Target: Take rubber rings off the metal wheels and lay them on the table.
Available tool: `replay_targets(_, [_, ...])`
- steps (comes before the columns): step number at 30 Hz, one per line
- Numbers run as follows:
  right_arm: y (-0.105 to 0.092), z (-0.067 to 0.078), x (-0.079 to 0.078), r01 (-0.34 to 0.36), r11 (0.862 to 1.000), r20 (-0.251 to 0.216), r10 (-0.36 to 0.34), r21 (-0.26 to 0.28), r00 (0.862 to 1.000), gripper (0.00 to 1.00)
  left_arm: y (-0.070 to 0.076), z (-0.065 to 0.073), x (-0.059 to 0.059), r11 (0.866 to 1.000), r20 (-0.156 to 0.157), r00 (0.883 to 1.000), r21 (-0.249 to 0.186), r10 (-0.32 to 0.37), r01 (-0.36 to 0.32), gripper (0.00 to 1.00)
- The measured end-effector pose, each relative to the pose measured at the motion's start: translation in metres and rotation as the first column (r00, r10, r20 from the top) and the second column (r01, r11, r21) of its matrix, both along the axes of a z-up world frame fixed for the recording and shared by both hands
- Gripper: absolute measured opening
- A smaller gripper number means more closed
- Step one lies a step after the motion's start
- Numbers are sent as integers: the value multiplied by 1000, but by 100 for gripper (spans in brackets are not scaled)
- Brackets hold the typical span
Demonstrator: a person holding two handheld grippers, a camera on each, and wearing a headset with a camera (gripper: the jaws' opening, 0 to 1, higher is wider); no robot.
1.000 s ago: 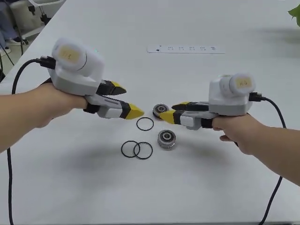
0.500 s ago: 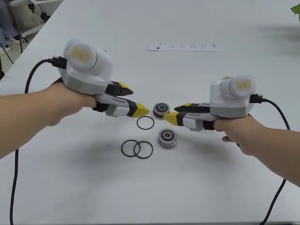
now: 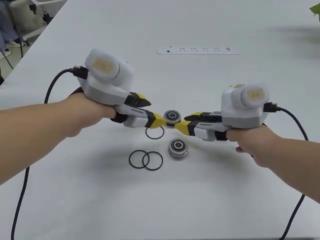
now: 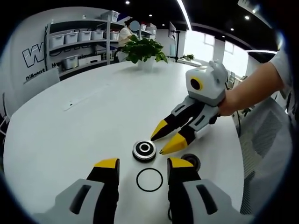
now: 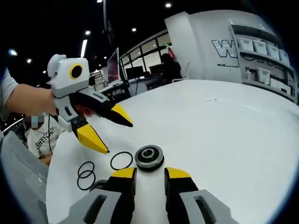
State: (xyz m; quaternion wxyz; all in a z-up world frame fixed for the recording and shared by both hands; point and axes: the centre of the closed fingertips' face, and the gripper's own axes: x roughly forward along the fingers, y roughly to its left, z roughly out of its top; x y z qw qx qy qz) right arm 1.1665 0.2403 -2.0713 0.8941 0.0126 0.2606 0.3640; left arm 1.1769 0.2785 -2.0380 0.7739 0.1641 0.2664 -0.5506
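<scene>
since your left tongs [image 3: 154, 112] moved in opposite your right tongs [image 3: 182, 123] at the far round metal wheel [image 3: 172, 116], both spread and empty, stripping it looks next.

Bright, even overhead light, soft shadows on the table [image 3: 210, 200], fisheye-warped edges

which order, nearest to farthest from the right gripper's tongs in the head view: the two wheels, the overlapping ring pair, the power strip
1. far wheel, just left of the right gripper, off its tong tips.
2. near wheel, just below the tongs, on the person's side.
3. overlapping rings, lower still and to the left.
4. power strip, well beyond, near the top of the view.
</scene>
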Motion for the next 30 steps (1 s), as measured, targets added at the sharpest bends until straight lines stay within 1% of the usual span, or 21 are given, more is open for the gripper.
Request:
replay_targets(5, [0,-1,2,3,1000,2,-3,2,1000,19,-5,-4,1,1000,-5,1000,-1,3,-3,34])
replay_targets(8, [0,-2,3,4,1000,4,-4,4,1000,19,-8,-6,0,1000,-12,1000,-1,3,-3,30])
replay_targets(12, [1,-4,4,2,1000,6,-2,0,1000,18,-12,-10,0,1000,-11,1000,7,-1,1,29])
replay_targets(15, [0,-4,6,5,1000,7,-5,0,1000,17,-15,-12,0,1000,-15,1000,11,-3,3,26])
replay_targets(21, [2,-5,4,-1,1000,10,1,-7,1000,15,-24,-12,0,1000,-13,1000,5,-10,10,23])
replay_targets(30, [0,-5,4,2,1000,15,-2,-7,1000,12,-31,-17,1,999,-3,1000,30,-25,25,18])
